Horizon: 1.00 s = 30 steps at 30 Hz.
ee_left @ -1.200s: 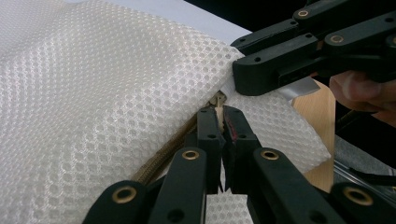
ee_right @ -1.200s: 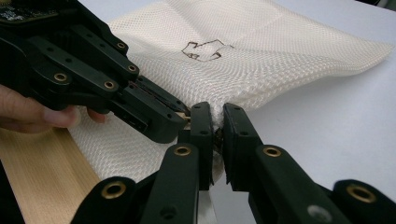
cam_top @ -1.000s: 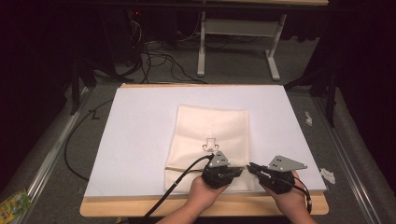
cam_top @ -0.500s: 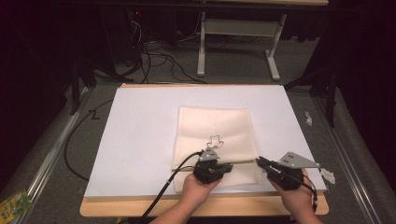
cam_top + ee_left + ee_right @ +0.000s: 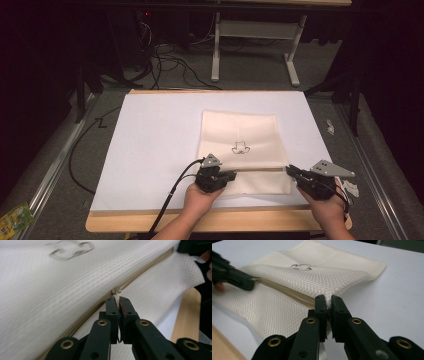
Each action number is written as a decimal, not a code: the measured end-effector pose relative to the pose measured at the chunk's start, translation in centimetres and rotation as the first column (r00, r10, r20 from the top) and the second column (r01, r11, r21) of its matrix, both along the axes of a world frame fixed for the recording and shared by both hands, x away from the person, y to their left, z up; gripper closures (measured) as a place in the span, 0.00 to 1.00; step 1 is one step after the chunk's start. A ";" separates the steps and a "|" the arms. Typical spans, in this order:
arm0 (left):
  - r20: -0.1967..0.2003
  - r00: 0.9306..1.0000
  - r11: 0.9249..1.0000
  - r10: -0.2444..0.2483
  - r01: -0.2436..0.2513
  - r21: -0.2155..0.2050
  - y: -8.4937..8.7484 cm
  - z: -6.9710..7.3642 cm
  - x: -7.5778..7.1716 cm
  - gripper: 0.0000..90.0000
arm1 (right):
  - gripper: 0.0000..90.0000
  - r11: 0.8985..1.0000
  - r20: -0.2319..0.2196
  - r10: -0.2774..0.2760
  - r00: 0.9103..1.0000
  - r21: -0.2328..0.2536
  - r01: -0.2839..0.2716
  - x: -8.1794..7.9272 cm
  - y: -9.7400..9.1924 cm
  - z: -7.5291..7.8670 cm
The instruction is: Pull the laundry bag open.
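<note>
A cream mesh pouch point(image 5: 240, 145) with a small dark line drawing lies on the white sheet point(image 5: 155, 145). A tan zipper point(image 5: 260, 169) runs across its near part. My left gripper point(image 5: 233, 175) is shut on the zipper pull point(image 5: 117, 293), at the left part of the zipper. At the pouch's right edge, my right gripper point(image 5: 290, 170) is shut on the mesh fabric point(image 5: 327, 298) by the zipper's end. In the right gripper view, the left gripper point(image 5: 249, 282) shows farther off along the zipper point(image 5: 287, 291).
The wooden table edge point(image 5: 210, 220) runs along the front. A black cable point(image 5: 172, 192) trails from the left gripper toward the front. White scraps point(image 5: 350, 187) lie near the right hand. Table legs and cables point(image 5: 250, 45) stand on the floor beyond.
The left gripper has moved left along the zipper with the pull, away from the right gripper. The right gripper has shifted right, and the pouch's near edge is drawn out straighter.
</note>
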State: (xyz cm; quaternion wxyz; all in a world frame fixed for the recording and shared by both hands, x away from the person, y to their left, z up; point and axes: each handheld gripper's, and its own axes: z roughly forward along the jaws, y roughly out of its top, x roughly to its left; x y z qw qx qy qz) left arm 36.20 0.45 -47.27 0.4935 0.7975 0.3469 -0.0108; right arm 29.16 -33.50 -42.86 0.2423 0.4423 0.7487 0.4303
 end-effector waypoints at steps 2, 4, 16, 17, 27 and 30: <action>-0.011 1.000 1.000 0.027 -0.027 0.008 1.4 0.1 0.3 0.97 | 0.96 0.999 0.000 -0.034 0.999 0.012 0.034 0.2 -1.1 -0.1; -0.024 0.998 0.998 0.053 -0.052 0.027 2.9 0.4 0.4 0.97 | 0.96 0.996 -0.015 -0.090 0.996 0.017 0.091 0.3 -2.8 -0.4; -0.017 0.998 0.991 0.056 -0.054 0.122 9.3 0.2 -1.3 0.97 | 0.95 0.999 -0.068 -0.045 0.997 0.004 0.045 1.1 -2.1 -1.1; -0.009 0.999 0.990 0.053 -0.051 0.130 9.2 0.2 -1.3 0.97 | 0.95 0.999 -0.076 -0.038 0.996 0.004 0.038 1.1 -2.2 -1.2; 0.133 0.984 0.988 0.117 -0.128 0.081 10.7 1.1 -1.0 0.65 | 0.69 0.999 -0.086 -0.015 0.996 0.042 0.019 1.1 -2.9 -2.1; 0.208 0.956 0.973 0.206 -0.222 0.058 12.9 1.8 -0.6 0.50 | 0.49 0.997 -0.032 -0.058 0.998 0.039 0.060 1.0 -3.5 -1.9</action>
